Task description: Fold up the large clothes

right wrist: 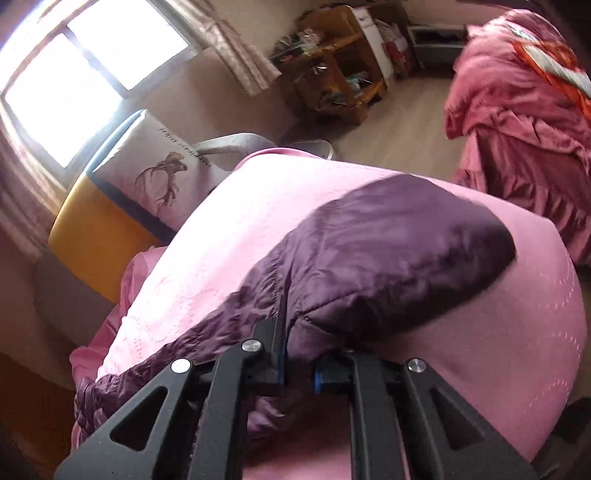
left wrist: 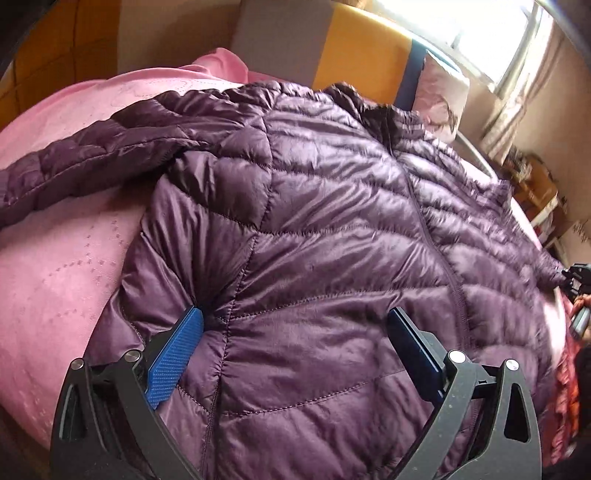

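1. Far left in my left wrist view: pink bedspread point(left wrist: 55, 288) covers the bed, embossed dotted pattern on it.
2. One sleeve point(left wrist: 85, 158) of the purple quilted down jacket point(left wrist: 332, 206) stretches out left across the bedspread.
3. The jacket lies front up on the bed, zipper line running down its middle, collar toward the far end.
4. My left hand-held gripper point(left wrist: 295, 332) sits over the jacket's lower part, jaws wide apart; the blue pad point(left wrist: 173, 358) of the left finger touches the fabric near the side seam, nothing clamped between the two.
5. Behind the jacket: yellow headboard panel point(left wrist: 362, 62), white pillow point(left wrist: 443, 96) with a print, bright window point(left wrist: 491, 33).
6. Right edge of the same view: my right hand-held gripper point(left wrist: 576, 295) is just visible at the jacket's far side, small and blurry.
7. Right wrist view: right hand-held gripper point(right wrist: 299, 369) has its jaws narrow, pinching a fold of the purple jacket fabric; that part point(right wrist: 388, 258) is lifted off the bedspread and motion-blurred.
8. Past it: wooden shelf unit point(right wrist: 340, 62) with clutter, and a heap of red-pink bedding point(right wrist: 524, 122) at far right on the floor side.
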`<action>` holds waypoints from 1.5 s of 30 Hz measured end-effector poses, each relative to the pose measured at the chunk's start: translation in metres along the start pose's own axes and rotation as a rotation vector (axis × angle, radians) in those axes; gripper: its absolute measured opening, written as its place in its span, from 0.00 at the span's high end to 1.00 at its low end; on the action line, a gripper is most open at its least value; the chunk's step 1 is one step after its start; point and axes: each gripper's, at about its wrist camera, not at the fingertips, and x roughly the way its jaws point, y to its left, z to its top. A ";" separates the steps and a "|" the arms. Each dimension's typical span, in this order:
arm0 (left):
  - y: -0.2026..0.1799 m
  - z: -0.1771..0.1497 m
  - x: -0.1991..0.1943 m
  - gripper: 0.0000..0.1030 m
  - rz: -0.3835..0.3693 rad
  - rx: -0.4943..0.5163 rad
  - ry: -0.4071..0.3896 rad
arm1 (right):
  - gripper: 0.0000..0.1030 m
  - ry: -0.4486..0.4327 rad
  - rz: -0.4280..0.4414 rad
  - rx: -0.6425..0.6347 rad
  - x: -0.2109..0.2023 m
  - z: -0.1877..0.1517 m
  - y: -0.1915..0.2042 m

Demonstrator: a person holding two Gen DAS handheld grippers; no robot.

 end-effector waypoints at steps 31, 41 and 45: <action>0.043 0.069 -0.026 0.32 -0.379 -0.256 -0.031 | 0.08 0.267 0.538 -0.962 -0.035 -0.340 0.385; -0.005 0.141 0.066 0.29 -0.365 -0.191 0.085 | 0.08 0.202 0.399 -0.613 -0.052 -0.237 0.271; -0.025 0.155 0.104 0.78 -0.331 -0.135 0.152 | 0.18 0.174 0.325 -0.445 -0.039 -0.191 0.226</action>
